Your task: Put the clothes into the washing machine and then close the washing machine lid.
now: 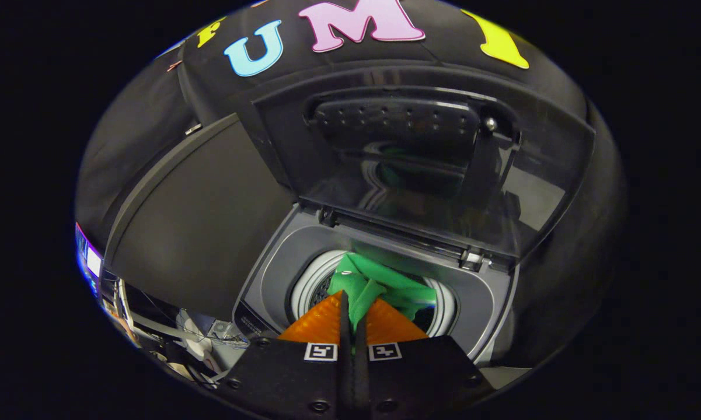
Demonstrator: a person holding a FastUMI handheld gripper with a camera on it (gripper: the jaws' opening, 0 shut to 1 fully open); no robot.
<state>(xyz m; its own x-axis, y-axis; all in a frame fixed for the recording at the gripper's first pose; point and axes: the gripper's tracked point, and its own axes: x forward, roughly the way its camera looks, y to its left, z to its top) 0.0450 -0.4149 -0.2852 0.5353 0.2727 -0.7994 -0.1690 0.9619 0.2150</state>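
So the green clothes (379,286) are bunched up right over the mouth of the washing machine (280,274), hanging down into the drum (312,283), and a fold of the fabric runs back between our gripper (353,309) fingers. The jaws are pinched nearly together with just that strip of green cloth squeezed in the gap, so we'd say we're holding the garment right now, not just hovering near it.

Step-wise, we reckon we're in the middle of the "put the clothes in" part. Most of the green bundle looks to be inside the ring of the drum already, but it isn't let go yet. Next move, as we see it: ease the jaws open so the cloth drops clear into the drum, make sure no bit is draped over the rim, then back out and go up for the lid (420,169). The lid is standing open just beyond the drum, hinged at the far side, see-through enough that we catch a green reflection in it. Closing it will mean getting behind or on top of its upper edge and pushing it toward us and down.

Around that, there's a dark grey flat panel (192,216) beside the tub opening, on the machine's top as far as we can tell. Off past it there's some clutter that's too small and warped to make out.
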